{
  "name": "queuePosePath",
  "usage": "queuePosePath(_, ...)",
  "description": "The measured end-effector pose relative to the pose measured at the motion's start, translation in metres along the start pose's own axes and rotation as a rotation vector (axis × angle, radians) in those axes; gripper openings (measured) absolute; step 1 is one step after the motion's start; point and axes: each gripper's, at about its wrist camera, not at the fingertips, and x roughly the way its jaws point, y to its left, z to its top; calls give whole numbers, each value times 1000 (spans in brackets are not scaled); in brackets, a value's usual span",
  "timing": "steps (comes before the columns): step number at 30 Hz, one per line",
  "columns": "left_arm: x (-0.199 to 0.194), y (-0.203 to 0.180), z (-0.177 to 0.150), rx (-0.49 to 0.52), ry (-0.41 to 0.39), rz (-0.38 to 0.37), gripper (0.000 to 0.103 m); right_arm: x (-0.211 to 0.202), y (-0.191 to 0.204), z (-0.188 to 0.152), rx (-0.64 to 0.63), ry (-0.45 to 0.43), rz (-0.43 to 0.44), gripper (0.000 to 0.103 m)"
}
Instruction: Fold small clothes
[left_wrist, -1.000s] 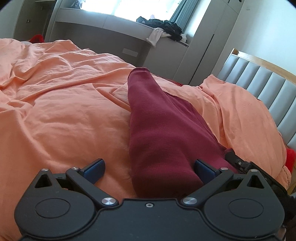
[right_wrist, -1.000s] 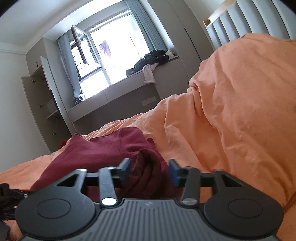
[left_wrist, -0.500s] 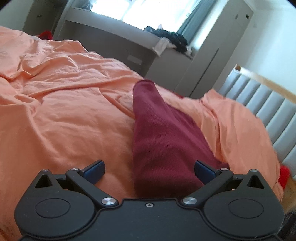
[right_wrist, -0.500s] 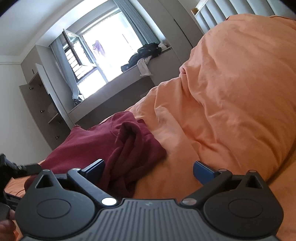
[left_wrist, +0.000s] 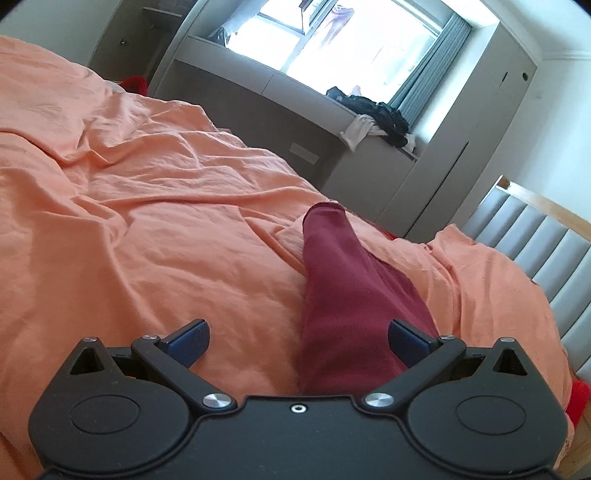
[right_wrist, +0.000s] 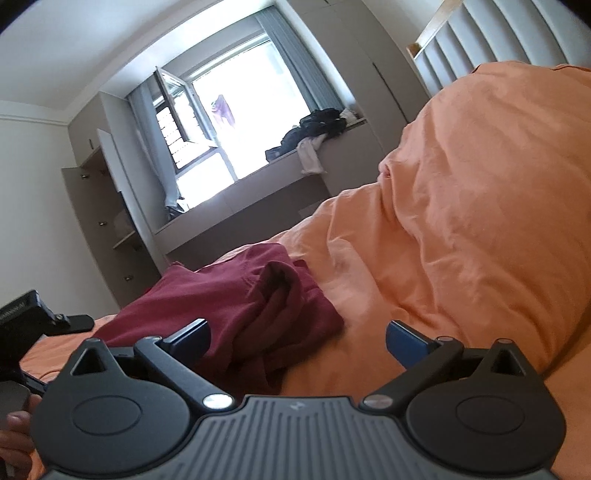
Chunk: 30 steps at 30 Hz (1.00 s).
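A dark red garment lies folded in a long strip on the orange bed sheet. My left gripper stands open just short of its near end, the cloth lying between the blue pads without being pressed. In the right wrist view the same garment shows a bunched, rolled edge near my right gripper, whose jaws are wide open; its left pad sits over the cloth, the right pad over bare sheet. The other gripper's black body and a hand show at the left edge.
A raised orange pillow or duvet mound rises on the right. The padded grey headboard lies beyond. A window bench with a heap of dark clothes runs behind the bed. A red item lies at the bed's far side.
My right gripper went from pinching the garment's bunched edge to wide open, dropping the cloth onto the sheet. The left view tilted upward, showing more window; the left jaws stayed open.
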Motion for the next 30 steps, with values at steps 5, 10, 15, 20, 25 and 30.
queuePosePath(5, 1, -3, -2, 31, 5, 18, 103, 11, -6, 7, 67, 17, 53, 103)
queuePosePath(10, 2, -4, -4, 47, 6, 28, 103, 31, -9, 15, 139, 37, 128, 103)
queuePosePath(15, 3, -4, -4, 45, 7, 28, 103, 49, -4, 22, 141, 33, 137, 103)
queuePosePath(20, 4, -4, -3, 44, 10, 27, 103, 64, 4, 30, 92, 24, 150, 103)
queuePosePath(25, 4, -4, -3, 43, 10, 27, 103, 84, 5, 38, 51, 24, 148, 103)
queuePosePath(30, 4, -4, -3, 41, 12, 27, 103, 106, -1, 28, 67, 71, 98, 103)
